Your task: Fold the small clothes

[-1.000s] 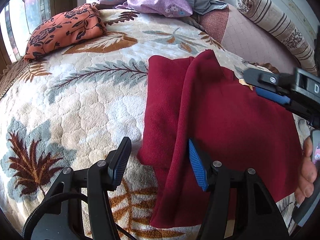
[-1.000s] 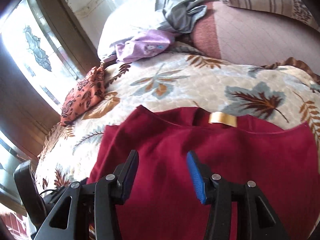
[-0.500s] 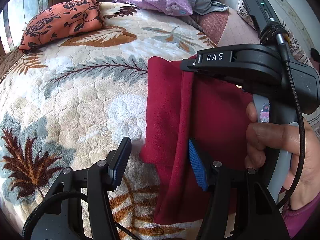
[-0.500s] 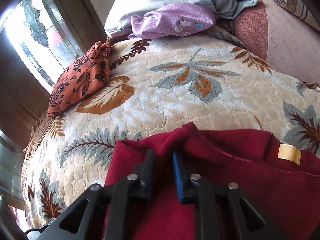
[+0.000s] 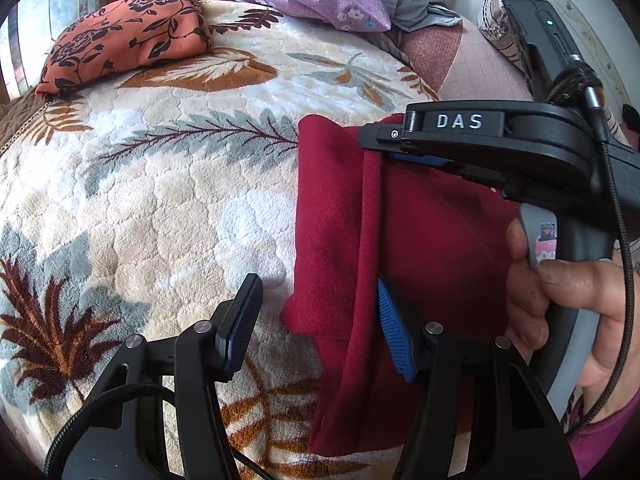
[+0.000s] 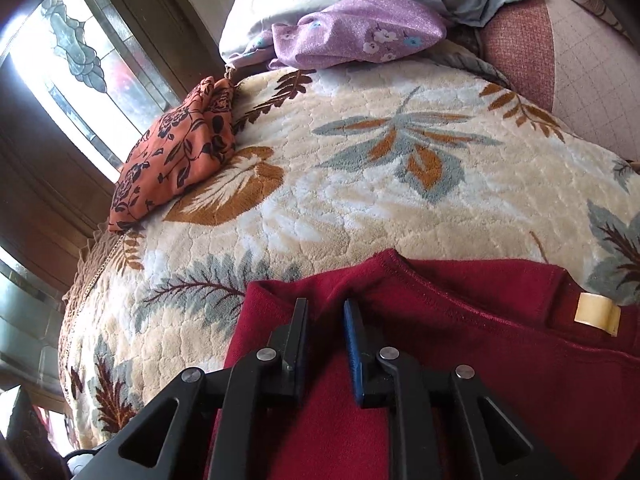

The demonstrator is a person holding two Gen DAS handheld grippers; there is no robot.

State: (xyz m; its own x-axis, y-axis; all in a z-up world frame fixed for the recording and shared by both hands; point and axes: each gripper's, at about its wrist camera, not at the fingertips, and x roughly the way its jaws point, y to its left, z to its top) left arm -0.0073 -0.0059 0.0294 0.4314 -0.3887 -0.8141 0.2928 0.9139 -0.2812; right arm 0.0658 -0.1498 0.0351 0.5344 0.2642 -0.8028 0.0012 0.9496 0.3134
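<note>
left gripper: jaws wide, empty; hovers at 6 o'clock of left wrist view, straddling the near edge of the garment's raised ridge.
red garment: lies on the leaf-pattern blanket, right of centre; one flap doubled over, ridge running 12 to 6 o'clock.
right gripper: jaws narrow, pinched on the ridge near the far hem, 6 o'clock of right wrist view; in left wrist view it sits at 2 o'clock.
step: judged to be pinching both ends of the ridge before carrying the fold over.
do it well: close left on same ridge, both layers; keep grips level, fabric taut.
risk: one-layer bite, flap slips, crooked fold.
clutter: orange floral cloth at 11 o'clock, well apart.
</note>
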